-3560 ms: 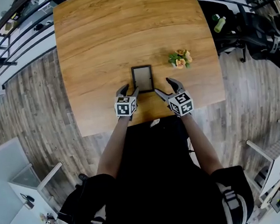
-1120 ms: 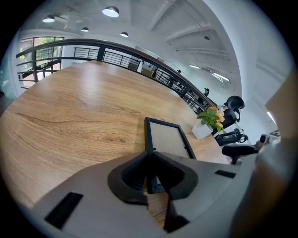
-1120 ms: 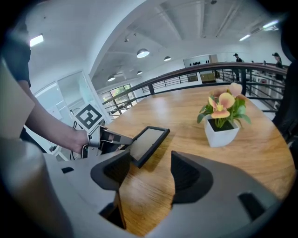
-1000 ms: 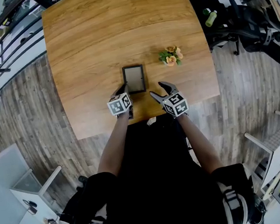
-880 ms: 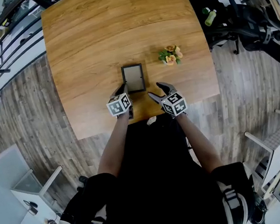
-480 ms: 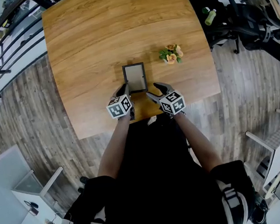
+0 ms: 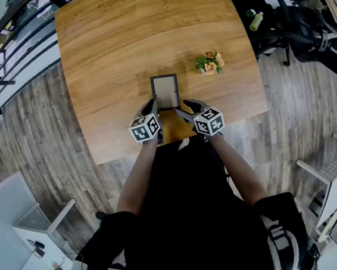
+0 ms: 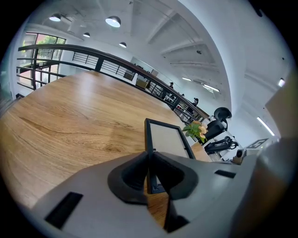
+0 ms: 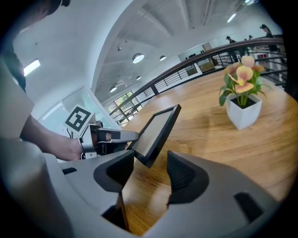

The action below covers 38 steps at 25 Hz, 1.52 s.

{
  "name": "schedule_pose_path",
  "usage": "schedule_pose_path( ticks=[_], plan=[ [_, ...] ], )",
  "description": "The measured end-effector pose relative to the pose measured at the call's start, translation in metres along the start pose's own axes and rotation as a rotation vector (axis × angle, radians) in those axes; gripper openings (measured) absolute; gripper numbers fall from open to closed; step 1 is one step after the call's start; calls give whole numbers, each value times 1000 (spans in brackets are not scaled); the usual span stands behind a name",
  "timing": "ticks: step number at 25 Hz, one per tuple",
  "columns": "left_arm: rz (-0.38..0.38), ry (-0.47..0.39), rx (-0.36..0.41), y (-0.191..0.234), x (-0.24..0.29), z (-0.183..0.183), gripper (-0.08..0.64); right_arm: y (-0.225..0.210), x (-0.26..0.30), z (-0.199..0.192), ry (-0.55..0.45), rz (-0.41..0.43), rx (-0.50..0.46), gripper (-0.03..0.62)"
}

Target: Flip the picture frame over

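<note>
Picture frame point(image 7: 165, 93), small, dark-rimmed and pale-faced, sits just beyond both tongs near the front edge of a wide wooden tabletop point(image 7: 134, 39). The left tongs point(image 7: 152, 108) are clamped on the frame at its near left corner; in the left gripper view the thin dark edge stands upright in the narrow slot between the two pads, and the rest of the frame stretches away from them. Seen from the right gripper view, the frame hangs tilted from that grip, its pale face turned up and toward the right tongs, its near right corner raised off the wood. The right tongs point(image 7: 185, 107) come in from the frame's right side with their jaws apart. They have just been closing, and the raised corner lies in the gap between them, but neither pad presses on it. Both tongs point slantwise down at the tabletop, close beside each other, with the person's forearms point(image 7: 138, 176) running back toward the body. Beyond the right tongs and off to their right, well apart from the frame, stands a small white pot of orange and pink flowers point(image 7: 210, 64). Grey plank floor point(image 7: 42, 127) surrounds the tabletop, and dark office chairs point(image 7: 307, 27) stand far off on the right tongs' side.
</note>
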<state>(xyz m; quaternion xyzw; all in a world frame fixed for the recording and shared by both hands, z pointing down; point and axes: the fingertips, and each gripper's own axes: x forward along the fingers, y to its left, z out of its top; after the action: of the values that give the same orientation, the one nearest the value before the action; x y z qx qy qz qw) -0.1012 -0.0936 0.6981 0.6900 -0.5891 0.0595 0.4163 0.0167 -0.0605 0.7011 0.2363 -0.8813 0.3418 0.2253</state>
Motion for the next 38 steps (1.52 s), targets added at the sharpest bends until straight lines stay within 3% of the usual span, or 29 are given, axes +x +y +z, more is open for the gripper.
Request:
schedule_pose_path(
  ticks=[5, 10, 23, 26, 31, 38],
  plan=[
    [-25, -3, 12, -6, -3, 1, 58, 3, 3, 4, -37, 53, 117, 213],
    [-58, -26, 6, -13, -5, 3, 58, -2, -3, 11, -103, 108, 295, 115],
    [-66, -33, 27, -13, -11, -1, 58, 4, -9, 14, -158, 189, 485, 74],
    [-56, -9, 44, -11, -10, -5, 60, 6, -8, 14, -154, 182, 483, 72],
    [-40, 37, 52, -7, -6, -10, 60, 8, -6, 15, -129, 137, 387, 69],
    [-106, 93, -15, -10, 0, -16, 64, 6, -6, 20, -112, 55, 265, 68]
  ],
)
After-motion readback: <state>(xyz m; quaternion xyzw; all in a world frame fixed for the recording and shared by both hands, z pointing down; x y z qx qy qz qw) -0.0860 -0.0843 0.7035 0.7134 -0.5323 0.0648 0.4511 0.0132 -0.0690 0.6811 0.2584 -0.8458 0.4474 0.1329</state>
